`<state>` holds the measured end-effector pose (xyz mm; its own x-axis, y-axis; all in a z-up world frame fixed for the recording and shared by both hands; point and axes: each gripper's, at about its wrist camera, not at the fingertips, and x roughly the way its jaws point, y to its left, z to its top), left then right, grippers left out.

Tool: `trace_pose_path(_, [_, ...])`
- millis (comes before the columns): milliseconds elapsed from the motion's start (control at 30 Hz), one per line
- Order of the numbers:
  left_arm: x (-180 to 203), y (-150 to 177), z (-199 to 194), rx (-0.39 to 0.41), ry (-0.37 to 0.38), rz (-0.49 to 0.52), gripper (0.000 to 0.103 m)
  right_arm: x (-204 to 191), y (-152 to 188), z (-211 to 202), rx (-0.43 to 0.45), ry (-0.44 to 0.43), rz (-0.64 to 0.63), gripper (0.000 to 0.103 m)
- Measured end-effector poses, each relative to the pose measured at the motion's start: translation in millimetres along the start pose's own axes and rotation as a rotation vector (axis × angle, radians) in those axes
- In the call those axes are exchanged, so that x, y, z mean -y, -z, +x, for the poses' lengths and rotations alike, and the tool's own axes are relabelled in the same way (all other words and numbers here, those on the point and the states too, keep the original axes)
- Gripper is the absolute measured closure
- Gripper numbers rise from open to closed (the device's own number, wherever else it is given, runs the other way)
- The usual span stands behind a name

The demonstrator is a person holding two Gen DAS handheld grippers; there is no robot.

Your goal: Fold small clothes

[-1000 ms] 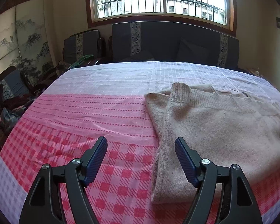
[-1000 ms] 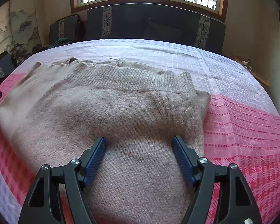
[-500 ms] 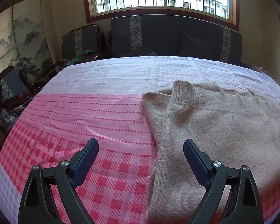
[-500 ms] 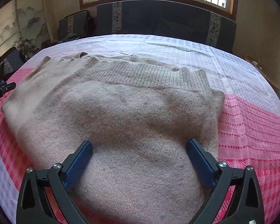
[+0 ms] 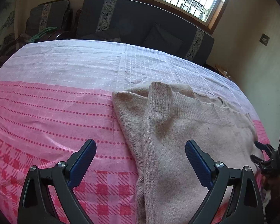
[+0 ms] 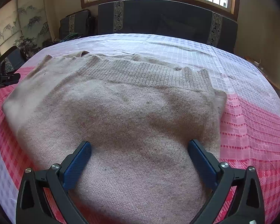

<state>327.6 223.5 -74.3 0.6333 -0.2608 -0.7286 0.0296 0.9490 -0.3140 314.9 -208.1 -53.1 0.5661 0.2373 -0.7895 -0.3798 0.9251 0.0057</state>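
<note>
Here one sweater (image 6: 125, 123) lies under two wide-jawed grippers.

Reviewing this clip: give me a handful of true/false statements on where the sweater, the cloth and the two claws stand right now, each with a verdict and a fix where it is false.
1. A beige knitted sweater lies on the pink and white checked cloth. True.
2. The right claw is clamped on a sweater sleeve. False: its jaws stand wide apart above the knit, gripping nothing.
3. The left claw is open, with the sweater's side edge showing between its fingers. True.
4. The sweater hangs over the dark sofa. False: it lies flat on the cloth; the sofa stands behind, under the window.
5. The sweater's ribbed band lies on the side far from the right claw. True.
</note>
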Motion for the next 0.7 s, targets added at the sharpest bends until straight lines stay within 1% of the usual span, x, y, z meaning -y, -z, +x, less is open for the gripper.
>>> trace_pose_path(33, [-0.5,-1.5,5.9,-0.029,0.026,-0.004,0.011,-0.1,0.2,0.0,0.000,0.001,-0.001,0.000])
trace_pose_path(67, [-1.7,-4.0,11.8,-0.055,0.060,-0.010,0.016,-0.2,0.2,0.2,-0.001,0.003,-0.001,0.000])
trace_pose_path(133, [-4.5,-8.9,25.7,-0.105,0.107,-0.031,0.021,-0.2,0.3,0.3,-0.001,0.002,-0.001,0.000])
trace_pose_path(167, [-5.6,-11.6,26.7,-0.087,0.127,-0.032,0.021,-0.2,0.3,0.3,-0.001,0.003,-0.001,0.000])
trace_pose_path(300, [-19.5,-22.4,37.6,-0.122,0.280,-0.139,0.023,-0.4,0.4,0.1,-0.001,0.004,-0.001,0.000])
trace_pose_path(333, [-22.4,-24.0,40.6,-0.121,0.303,-0.162,0.030,-0.3,0.4,0.3,-0.001,0.003,-0.001,0.000])
trace_pose_path(367, [-24.9,-24.7,44.1,-0.126,0.307,-0.178,0.047,-0.4,0.4,0.3,-0.001,0.003,-0.001,0.000])
trace_pose_path(400, [-26.8,-26.1,47.7,-0.134,0.295,-0.190,0.058,-0.4,0.5,0.2,-0.001,0.003,-0.001,0.000])
trace_pose_path(433, [-30.8,-26.1,52.9,-0.160,0.295,-0.211,0.081,-0.5,0.5,0.1,-0.001,0.002,0.000,0.000])
trace_pose_path(467, [-34.1,-24.7,54.7,-0.153,0.322,-0.239,0.081,-0.4,0.5,0.2,0.000,0.003,0.000,0.000])
trace_pose_path(500, [-34.7,-24.1,55.2,-0.149,0.326,-0.245,0.081,-0.4,0.4,0.2,0.000,0.002,0.000,0.000])
trace_pose_path(533, [-32.6,-23.9,54.0,-0.140,0.313,-0.235,0.081,-0.4,0.5,0.0,0.000,0.000,0.002,0.000])
trace_pose_path(700, [-9.1,-24.1,38.9,-0.079,0.203,-0.145,0.082,0.3,1.3,-1.7,0.006,-0.016,0.014,0.000])
